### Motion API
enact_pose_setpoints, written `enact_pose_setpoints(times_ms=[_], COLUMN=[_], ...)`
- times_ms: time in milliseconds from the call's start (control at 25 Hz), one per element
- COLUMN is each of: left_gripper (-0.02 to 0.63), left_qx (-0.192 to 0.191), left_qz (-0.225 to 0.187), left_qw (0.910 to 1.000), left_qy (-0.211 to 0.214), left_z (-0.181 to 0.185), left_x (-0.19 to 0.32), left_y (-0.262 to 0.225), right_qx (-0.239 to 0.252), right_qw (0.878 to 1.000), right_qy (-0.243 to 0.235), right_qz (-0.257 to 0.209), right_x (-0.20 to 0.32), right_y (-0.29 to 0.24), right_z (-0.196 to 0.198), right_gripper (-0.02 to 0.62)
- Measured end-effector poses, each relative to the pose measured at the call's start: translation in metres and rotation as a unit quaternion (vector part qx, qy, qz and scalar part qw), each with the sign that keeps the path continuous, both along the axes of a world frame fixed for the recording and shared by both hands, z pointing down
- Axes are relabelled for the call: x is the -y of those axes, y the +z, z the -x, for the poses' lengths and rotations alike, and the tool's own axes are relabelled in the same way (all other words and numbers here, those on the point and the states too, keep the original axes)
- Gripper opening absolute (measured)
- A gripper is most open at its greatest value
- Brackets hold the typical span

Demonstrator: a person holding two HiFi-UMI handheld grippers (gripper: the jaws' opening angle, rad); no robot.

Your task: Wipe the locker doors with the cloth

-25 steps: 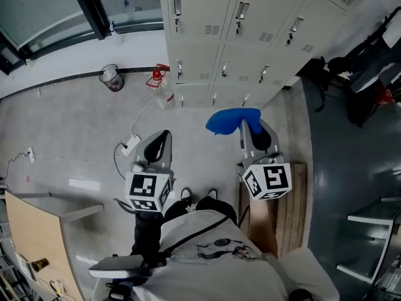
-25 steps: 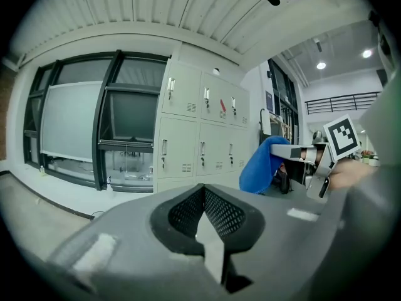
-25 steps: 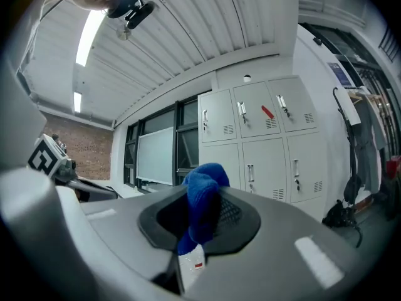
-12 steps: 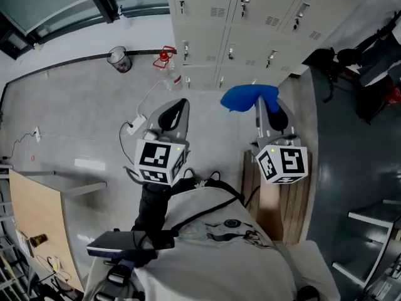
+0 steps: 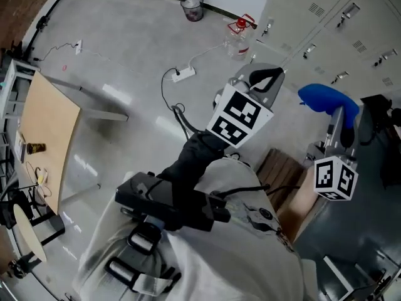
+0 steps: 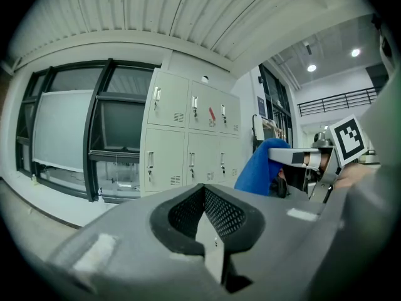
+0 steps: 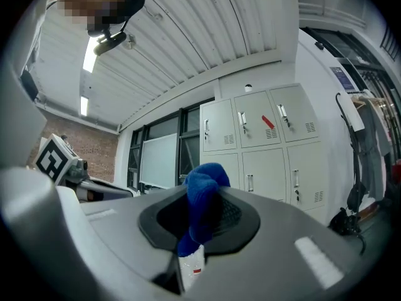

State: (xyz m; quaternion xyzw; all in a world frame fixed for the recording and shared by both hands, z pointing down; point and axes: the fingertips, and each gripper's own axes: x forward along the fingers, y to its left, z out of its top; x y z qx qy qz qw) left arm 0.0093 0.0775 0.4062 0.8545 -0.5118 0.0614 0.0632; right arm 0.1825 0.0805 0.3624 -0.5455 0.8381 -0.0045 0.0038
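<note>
The grey locker doors [image 5: 326,17] stand at the upper right of the head view; they fill the middle of the left gripper view [image 6: 188,137] and the right gripper view [image 7: 263,149]. My right gripper [image 5: 341,110] is shut on a blue cloth [image 5: 322,98], which bunches up between its jaws [image 7: 203,177]. It hangs short of the lockers. My left gripper [image 5: 266,75] is held beside it, shut with nothing in it [image 6: 204,190]. From the left gripper view the cloth [image 6: 260,165] shows at the right.
On the floor by the wall are a small bin [image 5: 193,7], a red-capped bottle [image 5: 240,33] and a power strip [image 5: 184,74] with its cable. A wooden board [image 5: 47,130] stands at the left. A wooden pallet [image 5: 282,168] lies under me. Dark bags [image 5: 382,124] hang right of the lockers.
The head view has swung, so the lockers now sit at the upper right and more floor shows. Both grippers have shifted right and up in the picture. The cloth stays in the right gripper.
</note>
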Motion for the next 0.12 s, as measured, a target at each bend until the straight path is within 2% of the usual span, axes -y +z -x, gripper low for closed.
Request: enact_pose_setpoints(times_ms=[120], left_gripper=[0.002], left_qx=[0.000], left_qz=[0.005], left_qw=[1.0000], left_qy=[0.002], left_z=[0.011], left_x=[-0.003], left_y=[0.001], right_qx=[0.000], right_qw=[1.000], right_qy=[-0.004], right_qz=[0.006], right_x=[-0.002], right_y=[0.003], right_z=[0.015], right_gripper=[0.040])
